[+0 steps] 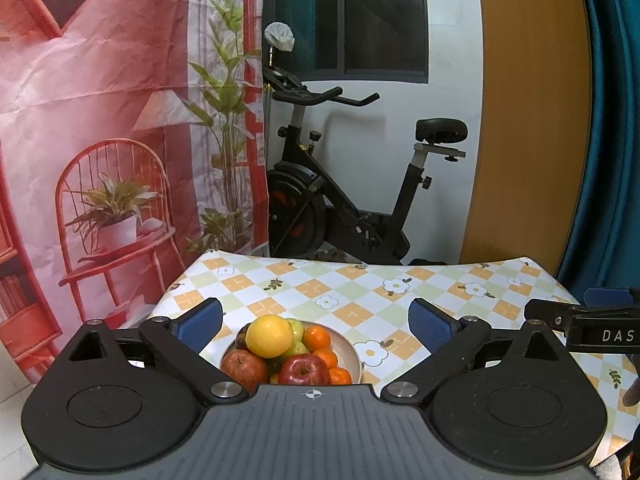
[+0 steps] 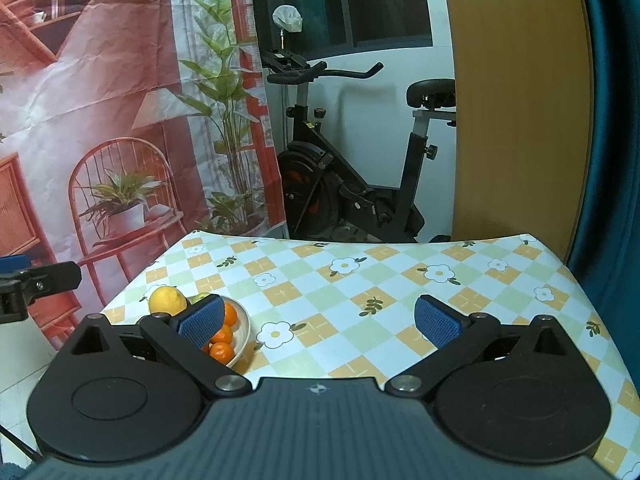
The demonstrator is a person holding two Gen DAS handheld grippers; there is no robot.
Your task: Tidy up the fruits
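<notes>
I've got both tongs up over the table (image 2: pixel 360 280), which has a checked cloth w/ white flowers.

Left tongs (image 1: pixel 316 322): spread wide, nothing between the blue pads (image 1: pixel 430 330). The bowl (image 1: pixel 352 354) of fruit sits right between the 2 fingers, just ahead of and below the tongs body, which cuts off its near edge. In it I see a yellow lemon (image 1: pixel 269 336) on top, toward the left finger, 2 red apples (image 1: pixel 302 369) at the near side, a few small oranges (image 1: pixel 317 338) toward the right finger, and something green behind the lemon. A dark fruit sits left of the lemon; can't tell what it is. No pad touches any fruit.

Right tongs (image 2: pixel 319 322): also spread wide, holding nothing. From here the bowl is off to the left, partly hidden behind the left finger; lemon and approx 3 oranges show around that pad. Between the 2 fingers is only tablecloth.

Each view catches the other tongs at its edge: right ones at the far right of the left view, left ones at the far left of the right view.

Beyond the table's far edge: exercise bike (image 1: pixel 352 184), red printed backdrop (image 1: pixel 100 140) to the left, wooden panel (image 1: pixel 532 120) to the right.
</notes>
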